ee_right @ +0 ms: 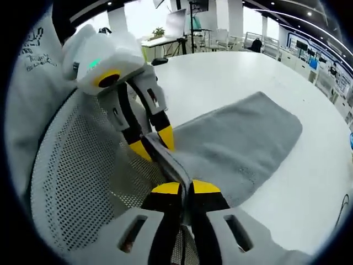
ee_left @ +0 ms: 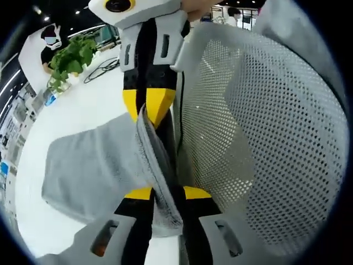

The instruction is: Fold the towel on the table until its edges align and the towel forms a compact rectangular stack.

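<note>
Left gripper view: the left gripper point(ee_left: 165, 194) has its yellow-tipped jaws pressed together on the near edge of the grey towel point(ee_left: 91, 165), a fold of cloth pinched between them and rising away from the camera. At the far end of that raised fold the right gripper point(ee_left: 148, 107) comes in from above, its own yellow tips closed on the same edge. The rest of the towel lies spread to the left on the white table point(ee_left: 88, 105). To the right stands a white mesh chair back point(ee_left: 265, 138). Far left on the table is a green plant point(ee_left: 71, 58).

In the right gripper view, the right gripper point(ee_right: 186, 189) is clamped on the towel point(ee_right: 237, 138) edge, and the left gripper point(ee_right: 154, 144) grips the same edge just beyond it. The towel stretches away to the right across the table point(ee_right: 220, 72); the mesh chair back point(ee_right: 83, 176) sits on the left.
</note>
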